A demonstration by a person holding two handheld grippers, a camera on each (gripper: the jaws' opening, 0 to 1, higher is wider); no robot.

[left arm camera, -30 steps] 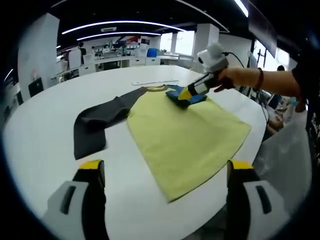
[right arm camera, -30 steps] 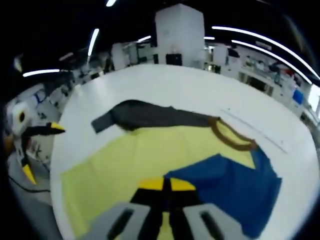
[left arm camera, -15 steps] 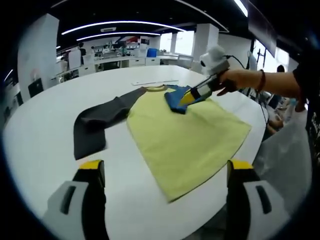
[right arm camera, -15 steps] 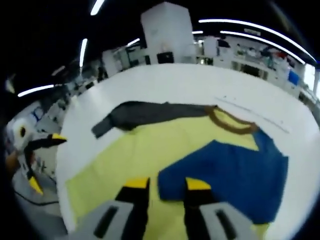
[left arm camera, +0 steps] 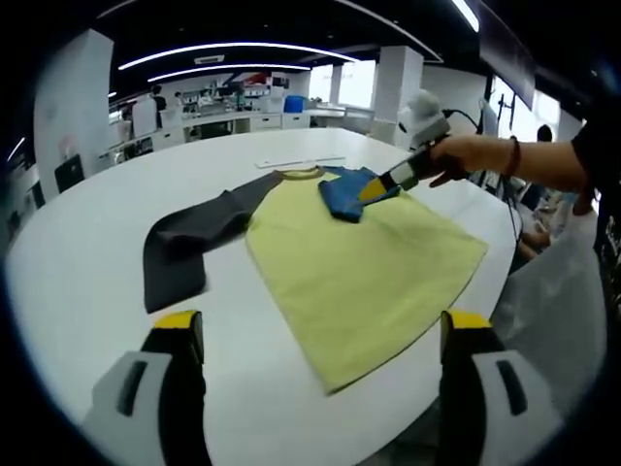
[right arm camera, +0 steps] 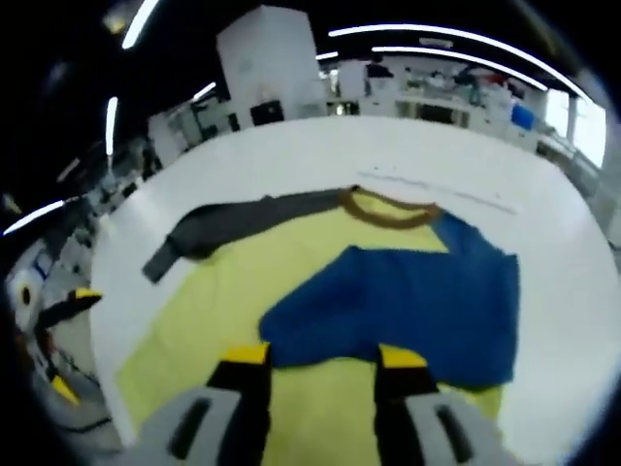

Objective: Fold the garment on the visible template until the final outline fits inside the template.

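The garment lies flat on the white surface, its blue sleeve folded over the yellow body. My right hand-held gripper hovers open just above that sleeve; my left hand-held gripper waits open near the garment's hem.

Soft matt cloth garment, smooth slightly glossy white table, matt plastic jaws with yellow tips

A round white table fronts distant desks and a white pillar.
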